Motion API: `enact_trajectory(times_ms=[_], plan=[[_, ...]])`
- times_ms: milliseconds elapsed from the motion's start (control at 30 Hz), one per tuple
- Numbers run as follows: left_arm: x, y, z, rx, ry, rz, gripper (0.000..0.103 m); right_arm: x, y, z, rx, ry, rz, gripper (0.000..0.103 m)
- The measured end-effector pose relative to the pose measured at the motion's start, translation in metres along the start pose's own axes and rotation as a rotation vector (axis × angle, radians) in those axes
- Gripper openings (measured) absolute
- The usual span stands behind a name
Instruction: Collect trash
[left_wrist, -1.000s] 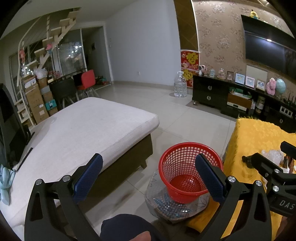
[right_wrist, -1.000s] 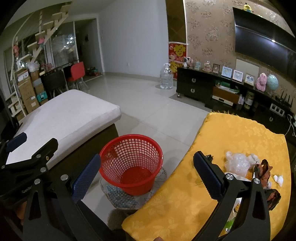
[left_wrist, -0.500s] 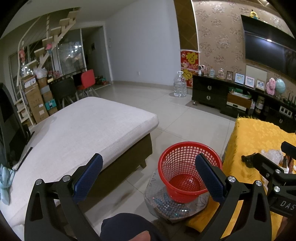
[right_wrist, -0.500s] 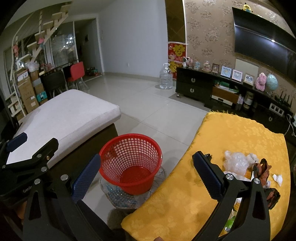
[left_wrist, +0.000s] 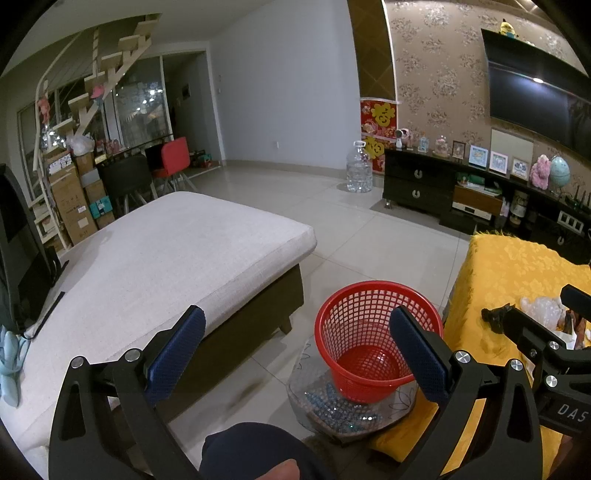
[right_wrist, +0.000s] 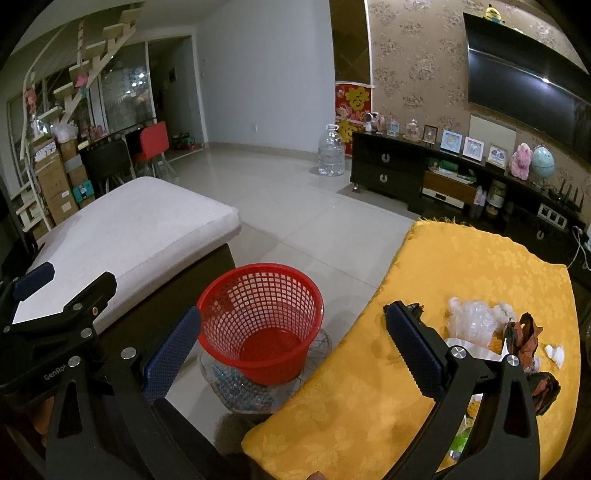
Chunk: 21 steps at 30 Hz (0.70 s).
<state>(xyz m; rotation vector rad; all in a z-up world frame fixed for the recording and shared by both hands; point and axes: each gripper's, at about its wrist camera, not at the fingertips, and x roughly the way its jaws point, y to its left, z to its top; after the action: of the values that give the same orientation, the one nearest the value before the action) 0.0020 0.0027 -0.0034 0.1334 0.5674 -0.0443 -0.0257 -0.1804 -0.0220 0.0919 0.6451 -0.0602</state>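
Observation:
A red mesh basket stands on the floor between a sofa and a table with a yellow cloth; it also shows in the left wrist view. On the cloth lies trash: a crumpled clear plastic bag, brown wrappers and white paper scraps. My right gripper is open and empty, above the gap between basket and table. My left gripper is open and empty, to the left of the basket. The right gripper's body shows in the left wrist view.
A grey-cushioned sofa stands on the left. A glass bowl with blue beads sits under the basket. A dark TV cabinet, a large water bottle and chairs stand further back across the tiled floor.
Both grippers have drifted slightly; the view barely shifts. Both stay open and empty.

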Motion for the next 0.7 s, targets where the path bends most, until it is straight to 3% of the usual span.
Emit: enact_trajectory(times_ms=[700], plan=[[0.0003, 0.0007, 0.0004, -0.002, 0.002, 0.000, 0.097, -0.0012, 0.0003, -0.0014, 0.000, 0.000, 0.002, 0.097]])
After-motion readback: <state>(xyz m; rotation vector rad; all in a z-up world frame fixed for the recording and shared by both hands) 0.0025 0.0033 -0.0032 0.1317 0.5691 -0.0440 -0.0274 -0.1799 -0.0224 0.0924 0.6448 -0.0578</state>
